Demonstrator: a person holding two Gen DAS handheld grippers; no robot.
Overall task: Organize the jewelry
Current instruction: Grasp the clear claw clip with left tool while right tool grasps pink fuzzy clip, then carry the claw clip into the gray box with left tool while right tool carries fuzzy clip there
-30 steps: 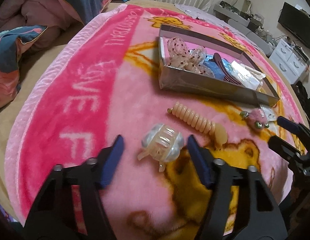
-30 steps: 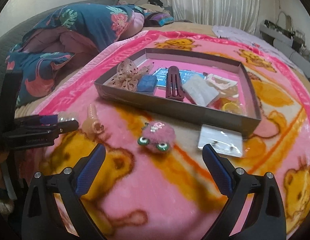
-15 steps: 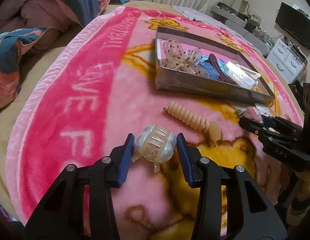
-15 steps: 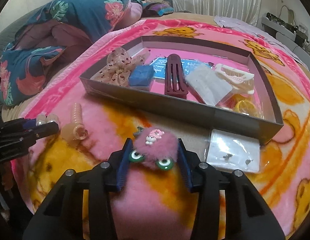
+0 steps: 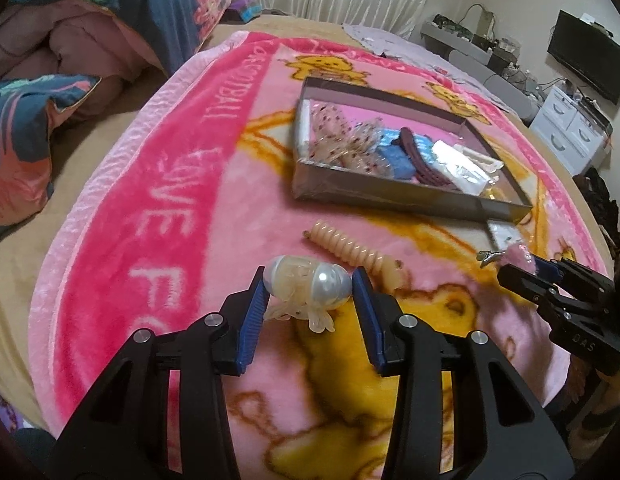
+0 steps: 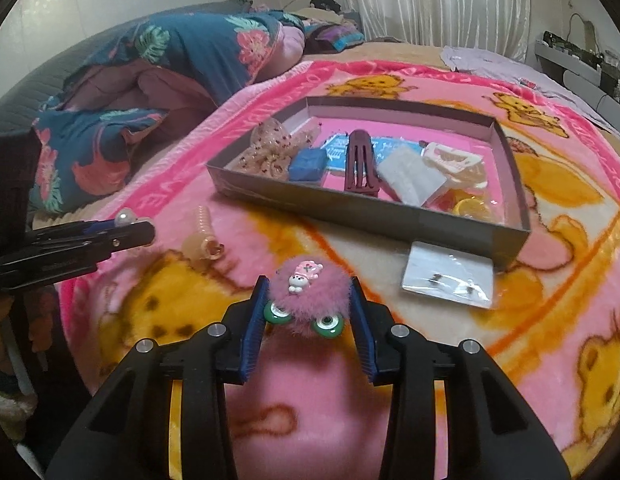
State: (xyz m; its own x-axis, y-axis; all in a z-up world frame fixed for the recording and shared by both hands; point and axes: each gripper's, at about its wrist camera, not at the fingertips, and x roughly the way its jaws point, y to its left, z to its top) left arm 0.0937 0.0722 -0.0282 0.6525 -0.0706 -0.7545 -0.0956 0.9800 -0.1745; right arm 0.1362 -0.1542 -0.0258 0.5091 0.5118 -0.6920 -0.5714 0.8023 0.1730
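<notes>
left gripper (image 5: 308,286) clamped on pearly translucent claw clip (image 5: 308,282), held just above plush pink blanket (image 5: 150,216) | right gripper (image 6: 308,306) squeezing fluffy pink clip (image 6: 308,298) (green googly eyes) | grey cardboard tray (image 6: 370,208) beyond

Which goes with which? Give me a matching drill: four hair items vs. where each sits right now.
Things:
1. pearly claw clip
2. fuzzy pink clip
3. maroon barrette
4. peach spiral clip

Places:
A. loose on the blanket
B. in the left gripper
C. inside the gray tray
D. in the right gripper

Pairs: 1-B, 2-D, 3-C, 4-A
</notes>
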